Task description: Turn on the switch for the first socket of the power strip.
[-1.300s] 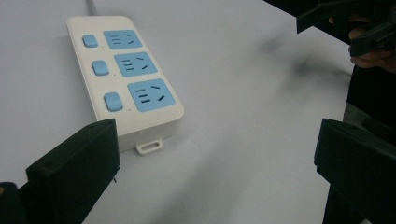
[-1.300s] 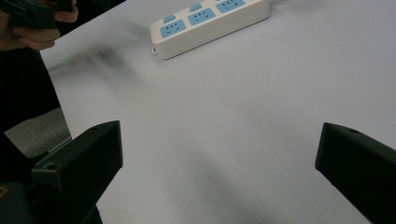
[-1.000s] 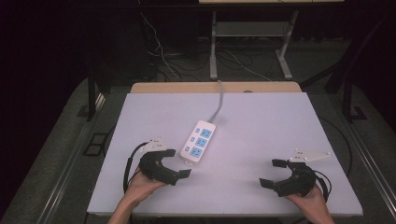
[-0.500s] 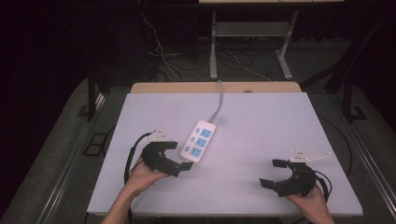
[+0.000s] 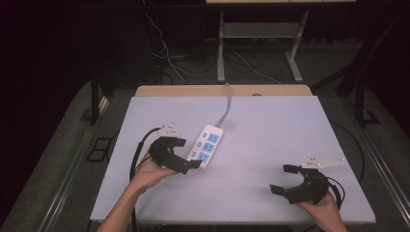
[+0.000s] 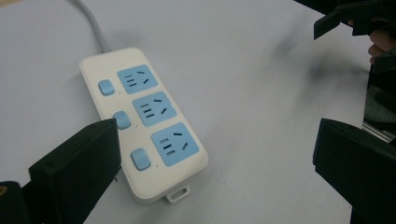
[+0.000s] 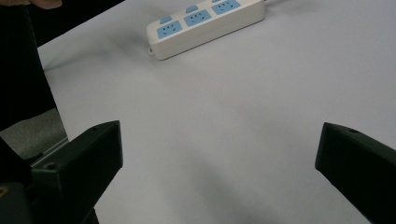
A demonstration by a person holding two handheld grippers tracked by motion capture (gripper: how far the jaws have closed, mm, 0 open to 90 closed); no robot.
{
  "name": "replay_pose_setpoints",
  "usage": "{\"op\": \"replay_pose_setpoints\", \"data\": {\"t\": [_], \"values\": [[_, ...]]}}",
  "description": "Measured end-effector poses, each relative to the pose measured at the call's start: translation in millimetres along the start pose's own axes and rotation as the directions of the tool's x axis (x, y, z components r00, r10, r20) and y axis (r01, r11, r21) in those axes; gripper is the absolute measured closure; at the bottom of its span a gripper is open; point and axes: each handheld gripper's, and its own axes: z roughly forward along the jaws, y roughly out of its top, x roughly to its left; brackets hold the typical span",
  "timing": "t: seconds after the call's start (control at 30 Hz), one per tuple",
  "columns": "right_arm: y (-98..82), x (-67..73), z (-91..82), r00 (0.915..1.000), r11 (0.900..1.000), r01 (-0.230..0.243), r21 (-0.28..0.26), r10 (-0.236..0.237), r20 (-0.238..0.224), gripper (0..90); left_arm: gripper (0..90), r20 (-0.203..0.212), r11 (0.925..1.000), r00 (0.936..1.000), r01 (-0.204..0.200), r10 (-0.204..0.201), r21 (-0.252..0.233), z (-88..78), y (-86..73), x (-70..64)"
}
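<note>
A white power strip [image 5: 207, 145] with three blue sockets and three blue switches lies flat near the middle of the white table [image 5: 270, 130]. My left gripper [image 5: 188, 153] is open at the strip's near end, its jaws angled toward it. In the left gripper view the strip [image 6: 149, 126] lies between and just beyond the wide-apart jaws [image 6: 218, 149], the left jaw next to the middle switch. My right gripper [image 5: 281, 179] rests open near the table's front right, well away from the strip [image 7: 205, 21], nothing between its jaws [image 7: 219, 140].
The strip's grey cable [image 5: 226, 104] runs to the table's far edge and drops off. A wooden ledge [image 5: 222, 90] borders that edge. Beyond it stand a metal desk frame [image 5: 221, 48] and loose floor cables [image 5: 164, 53]. My right gripper [image 6: 355, 21] shows far off.
My left gripper has moved forward and to the right, up to the near end of the power strip. The right gripper and the strip have stayed where they were.
</note>
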Motion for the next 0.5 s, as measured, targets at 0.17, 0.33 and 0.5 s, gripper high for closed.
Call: {"op": "replay_pose_setpoints", "data": {"t": [0.17, 0.33, 0.5], "values": [[-0.2, 0.0, 0.1, 1.0, 1.0, 0.0, -0.007, 0.0, 0.002, 0.3, 0.0, -0.007, 0.9996, 0.9998, -0.02, 0.02, 0.022, 1.6, 12.0, 3.8], [-0.5, 0.1, -0.3, 1.0, 1.0, 0.0, -0.006, 0.0, 0.003, 0.3, 0.1, -0.013, 0.9988, 0.9993, -0.034, 0.034, 0.037, 3.0, 24.4, 8.7], [-0.7, -0.4, -0.6, 1.0, 1.0, -0.003, -0.012, 0.003, 0.009, 0.3, 0.1, -0.016, 0.9975, 0.9987, -0.048, 0.049, 0.052, 5.8, 36.5, 13.0]]}}
